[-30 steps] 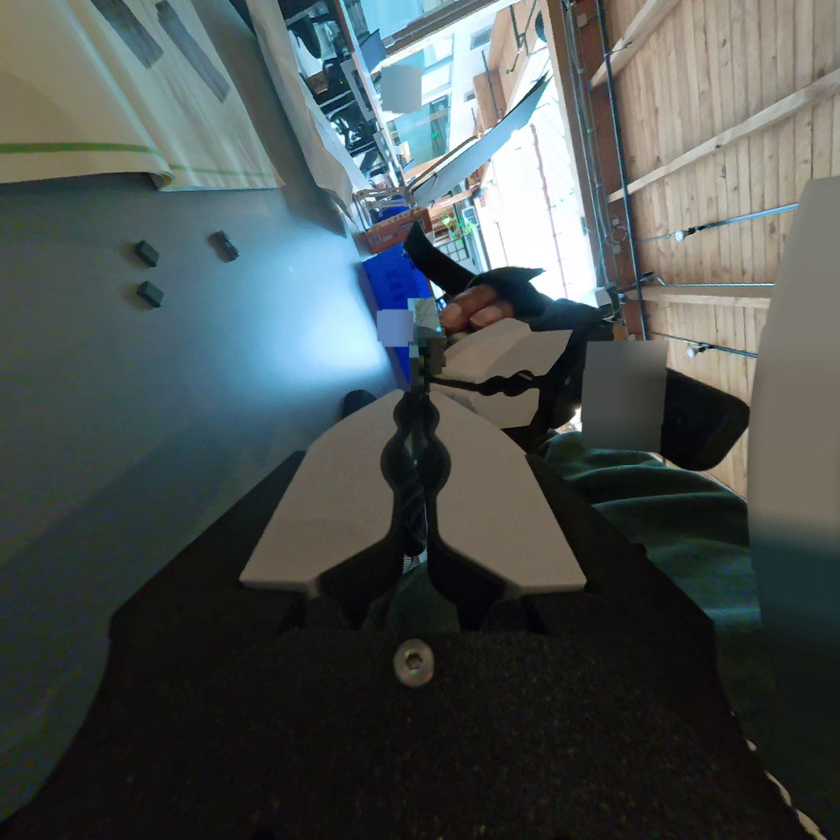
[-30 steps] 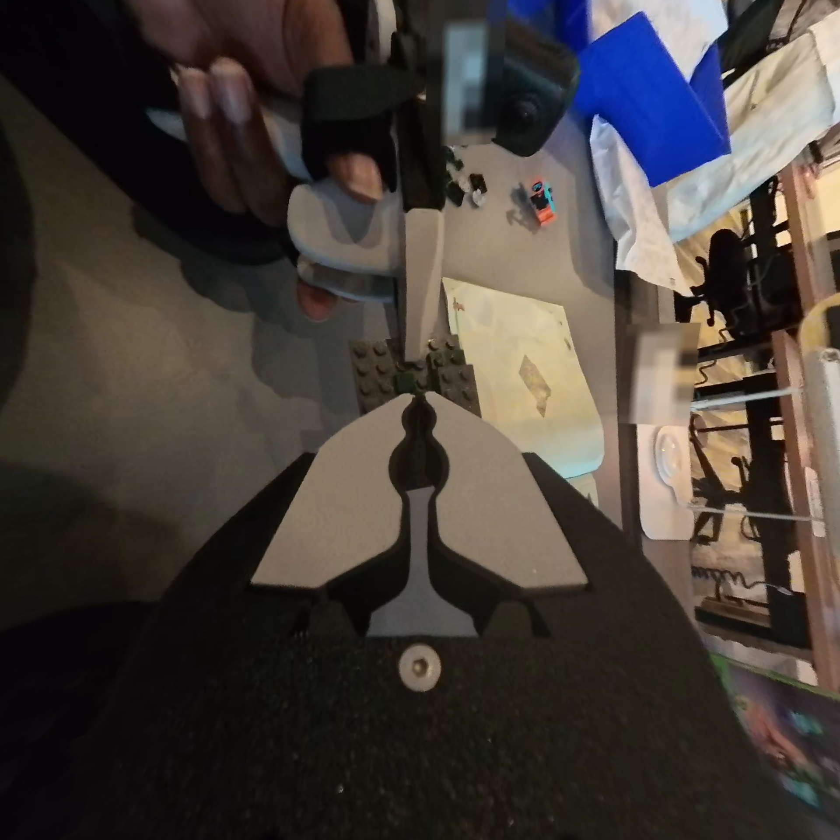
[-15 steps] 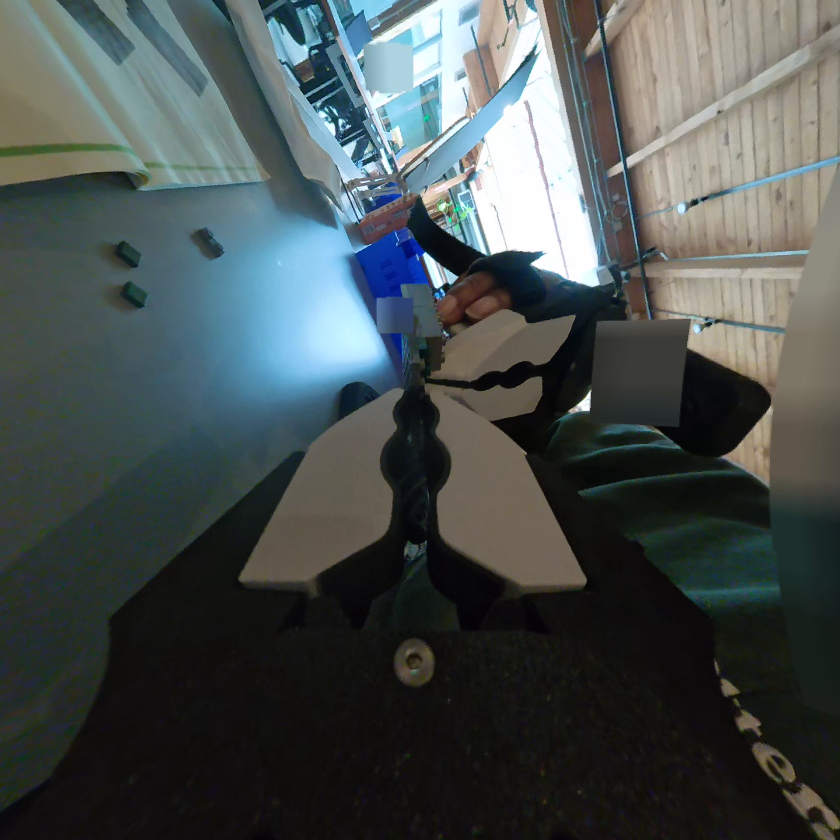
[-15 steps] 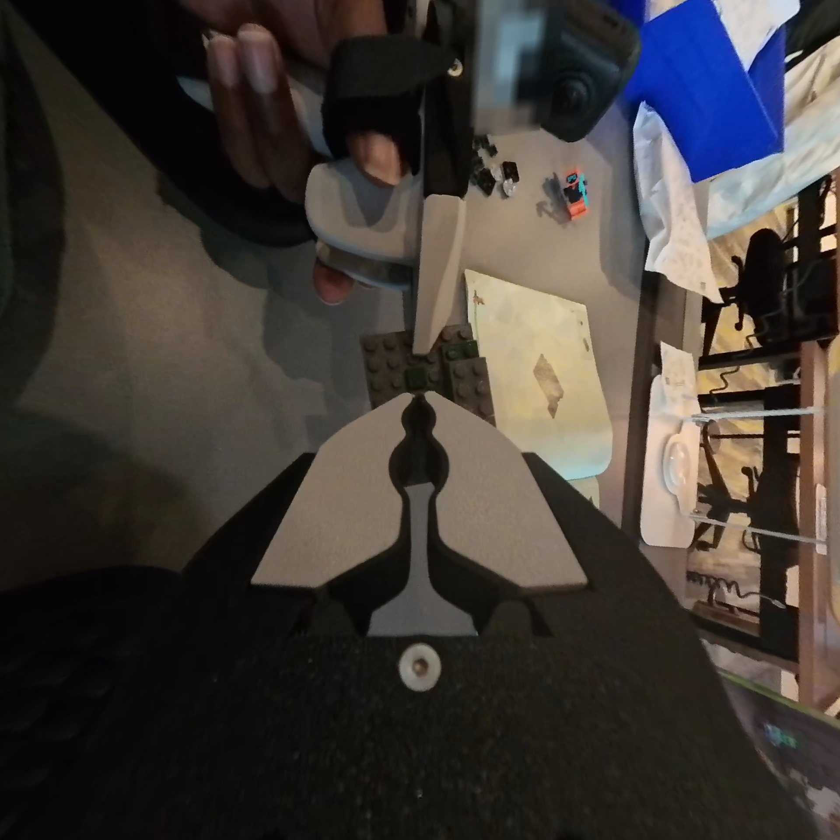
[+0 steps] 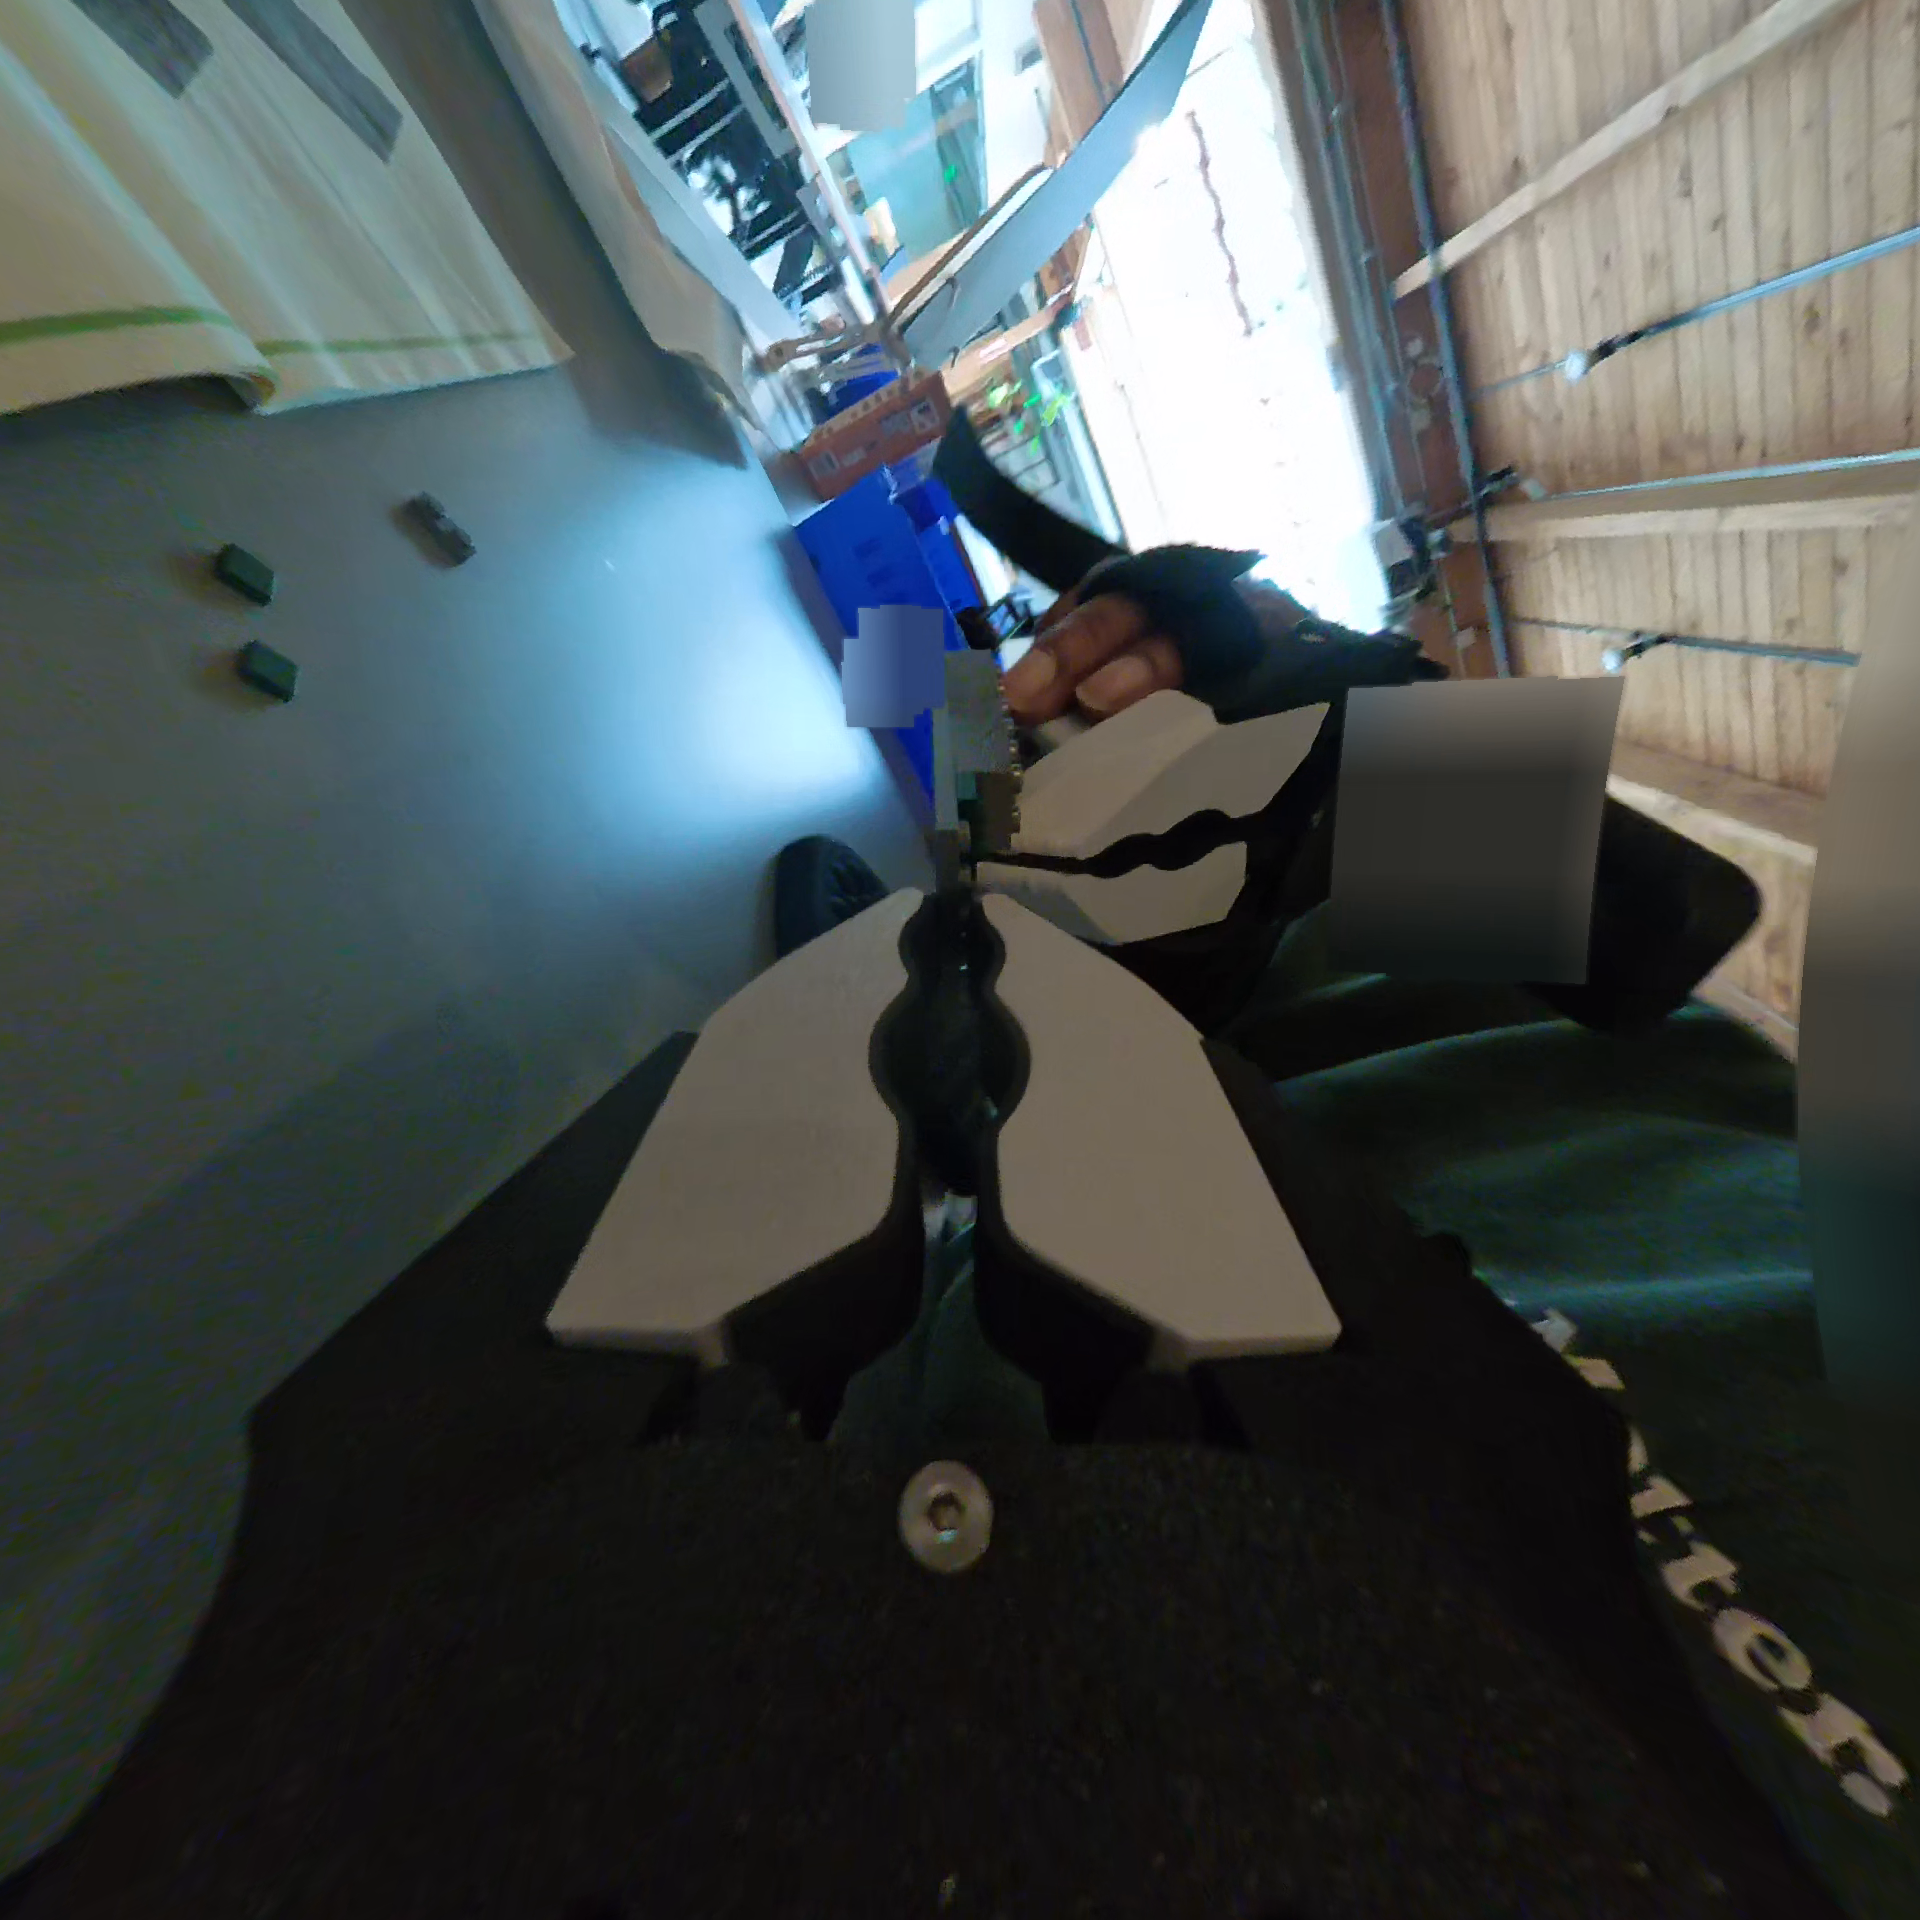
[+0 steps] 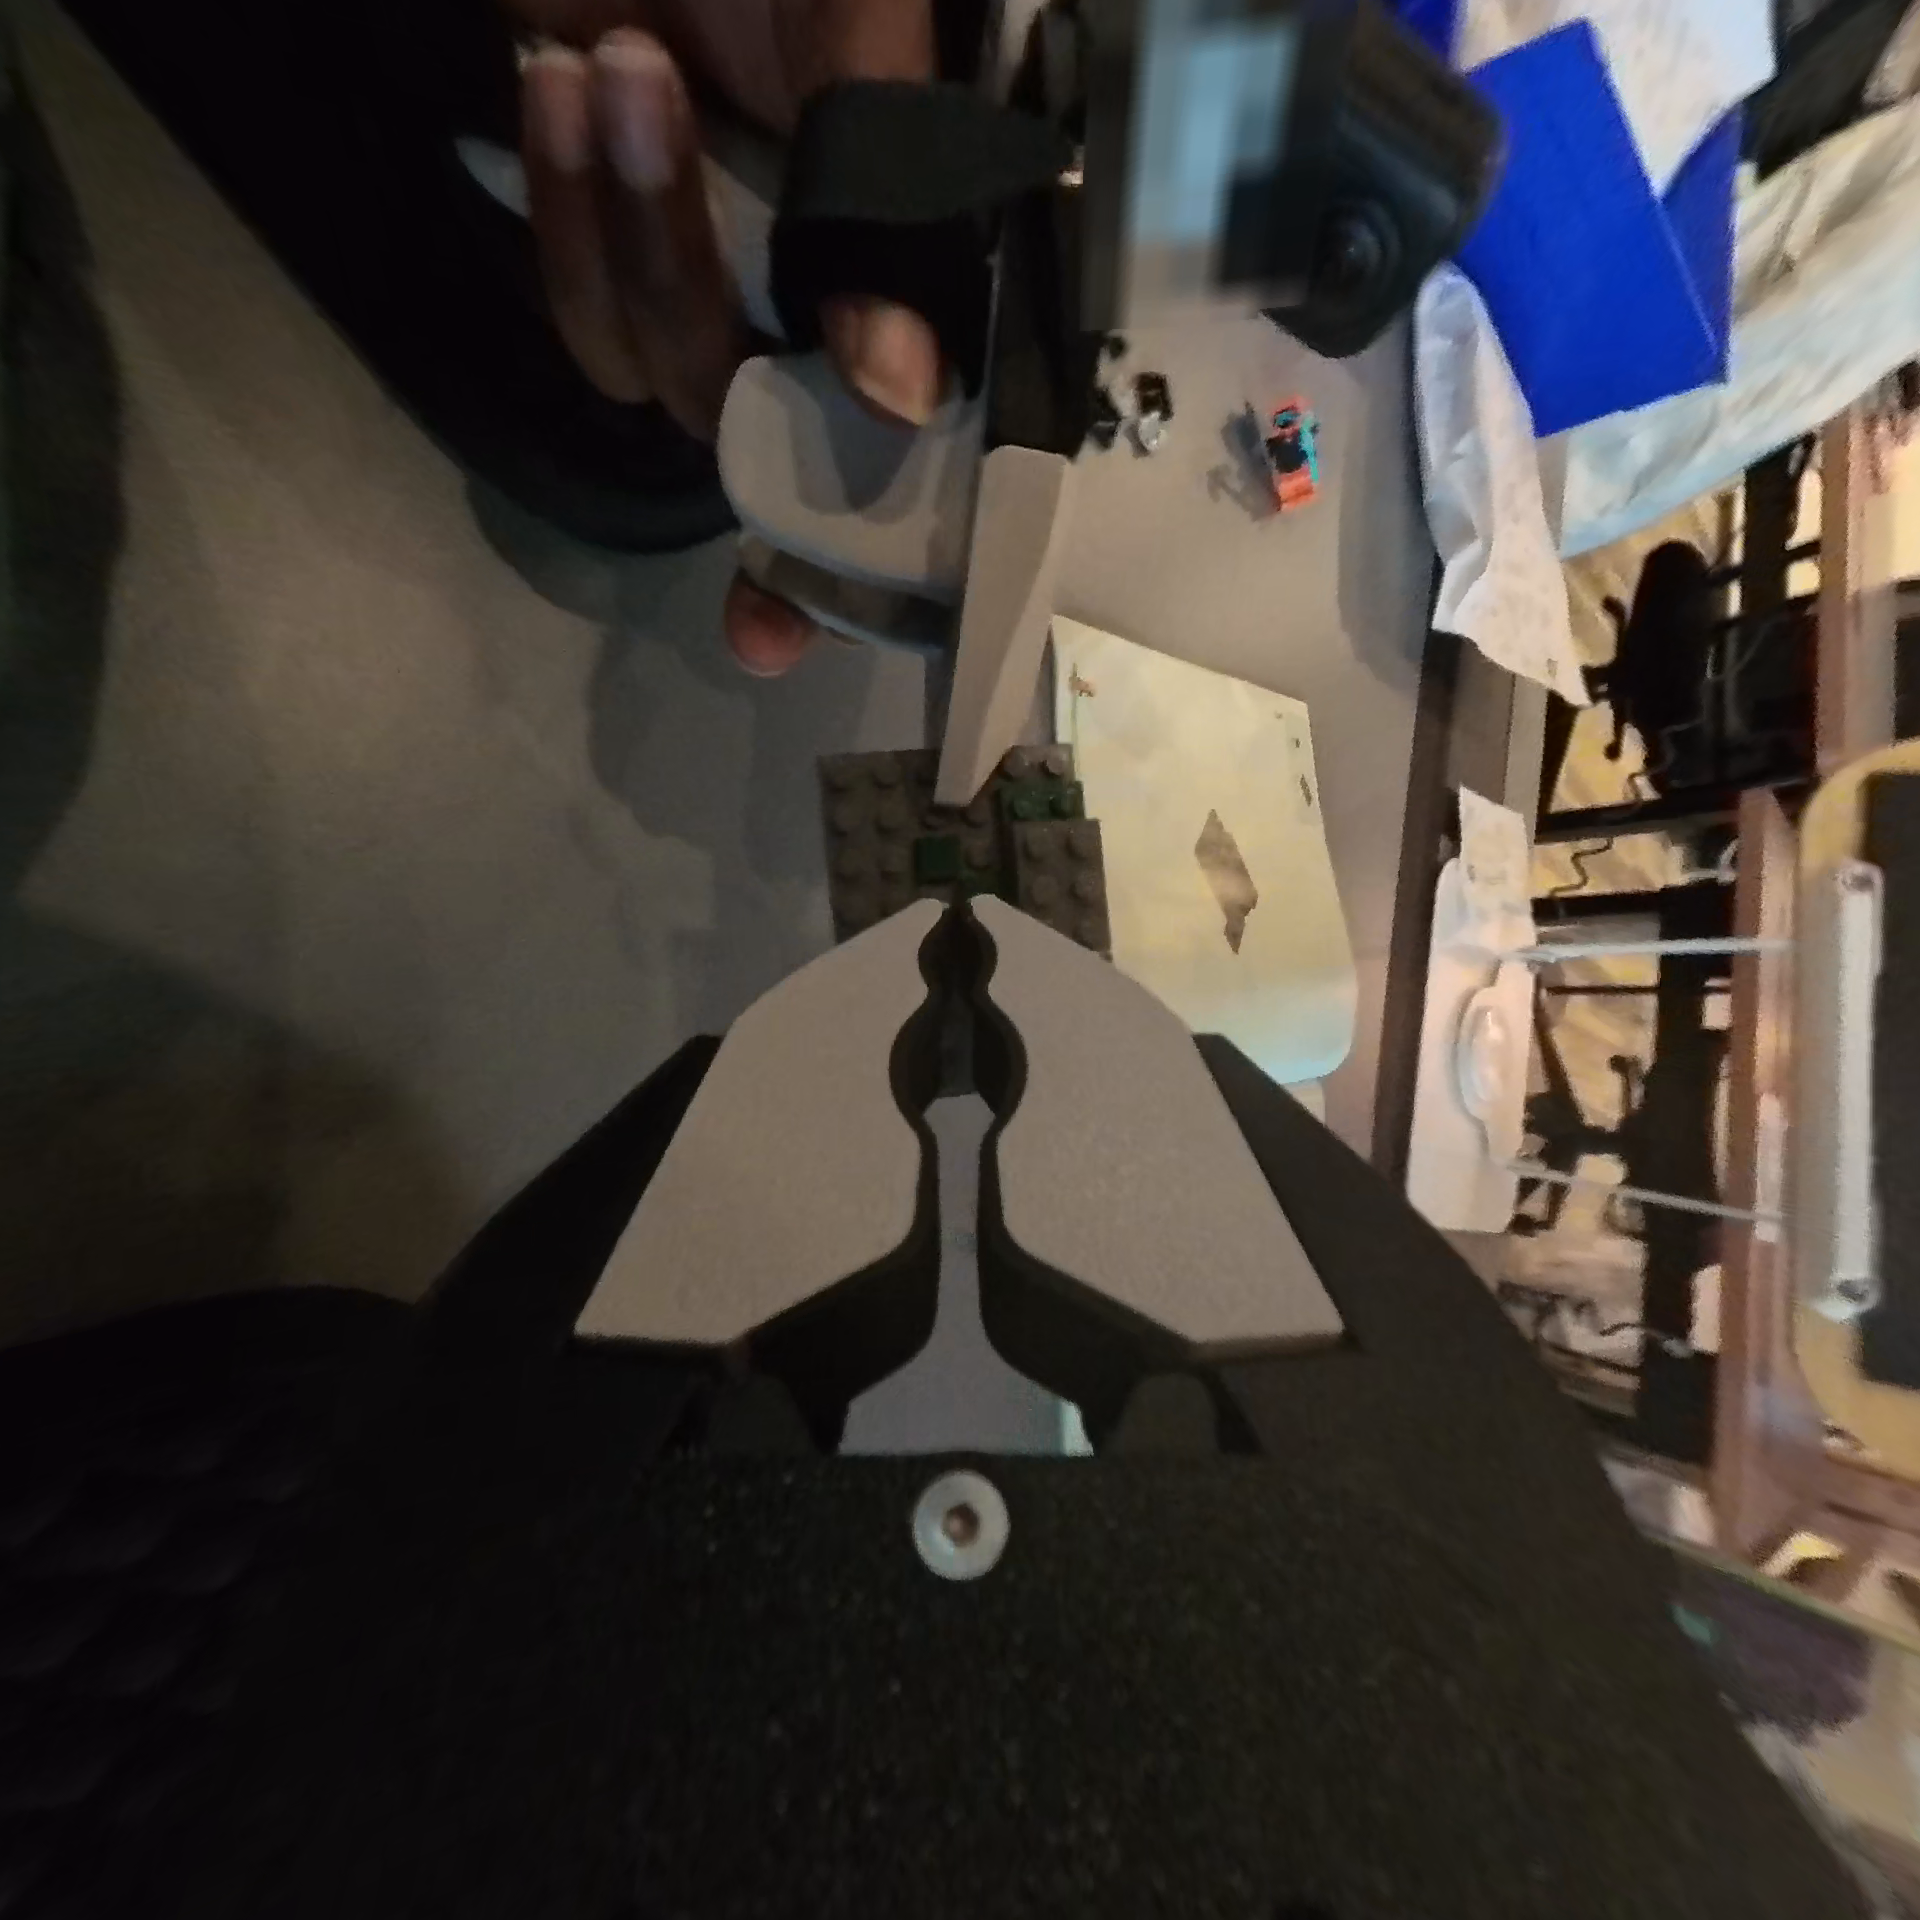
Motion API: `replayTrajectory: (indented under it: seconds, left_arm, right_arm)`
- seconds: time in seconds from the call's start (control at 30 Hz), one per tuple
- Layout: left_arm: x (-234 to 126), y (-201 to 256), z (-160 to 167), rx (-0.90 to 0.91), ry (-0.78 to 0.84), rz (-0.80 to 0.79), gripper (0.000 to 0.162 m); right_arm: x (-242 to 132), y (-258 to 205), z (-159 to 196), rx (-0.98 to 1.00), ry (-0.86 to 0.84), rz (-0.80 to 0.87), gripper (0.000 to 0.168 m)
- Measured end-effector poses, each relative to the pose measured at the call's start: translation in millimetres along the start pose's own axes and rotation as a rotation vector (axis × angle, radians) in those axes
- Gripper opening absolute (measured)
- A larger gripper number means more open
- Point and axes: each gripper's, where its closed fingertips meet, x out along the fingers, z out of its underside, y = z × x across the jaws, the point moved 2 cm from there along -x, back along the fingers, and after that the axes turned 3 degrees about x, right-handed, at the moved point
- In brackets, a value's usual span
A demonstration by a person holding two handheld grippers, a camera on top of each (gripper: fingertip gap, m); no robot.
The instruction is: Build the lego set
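Observation:
A dark grey lego plate [image 6: 873,831] with studs and small green bricks on it is held in the air over the grey table [image 6: 312,831]. My left gripper [image 5: 954,883] is shut on the plate's edge; in the right wrist view its fingers [image 6: 997,644] come down onto the plate from above. My right gripper [image 6: 956,906] is shut on a small dark green brick [image 6: 938,860] and holds it against the plate's studded face. In the left wrist view the plate [image 5: 977,748] shows edge-on, with the right gripper [image 5: 987,857] touching it from the right.
An open instruction booklet [image 6: 1195,831] lies on the table behind the plate; it also shows in the left wrist view [image 5: 208,208]. Three loose dark bricks [image 5: 244,571] lie near it. A small orange and teal lego car [image 6: 1294,452], a pile of small pieces [image 6: 1132,400] and a blue bin [image 5: 873,561] are farther off. The grippers are tip to tip, or close to it.
Both grippers stay shut and together at the plate. The left gripper and the person's hand have drawn nearer in the right wrist view, and both views have tilted slightly.

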Motion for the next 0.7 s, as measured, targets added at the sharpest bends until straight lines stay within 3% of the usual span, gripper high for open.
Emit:
replayTrajectory:
  seconds: [0.07,0.27,0.33,0.47,0.7]
  left_arm:
    - [-1,0,-3,-0.007,0.018,0.005,0.005]
    - [-2,0,-3,-0.042,0.022,0.039,0.005]
    - [1,1,0,-0.052,0.002,0.054,0.005]
    - [7,7,4,-0.042,-0.031,0.075,0.005]
    - [4,11,7,-0.025,-0.065,0.077,0.005]
  right_arm:
    - [-7,5,-1,0.069,0.042,0.005,0.0]
    - [-25,29,12,0.394,0.224,0.021,0.035]
    - [-23,27,8,0.397,0.266,0.001,0.042]
    - [-11,14,6,0.309,0.226,-0.085,0.043]
    - [-10,8,1,0.262,0.231,-0.167,0.026]
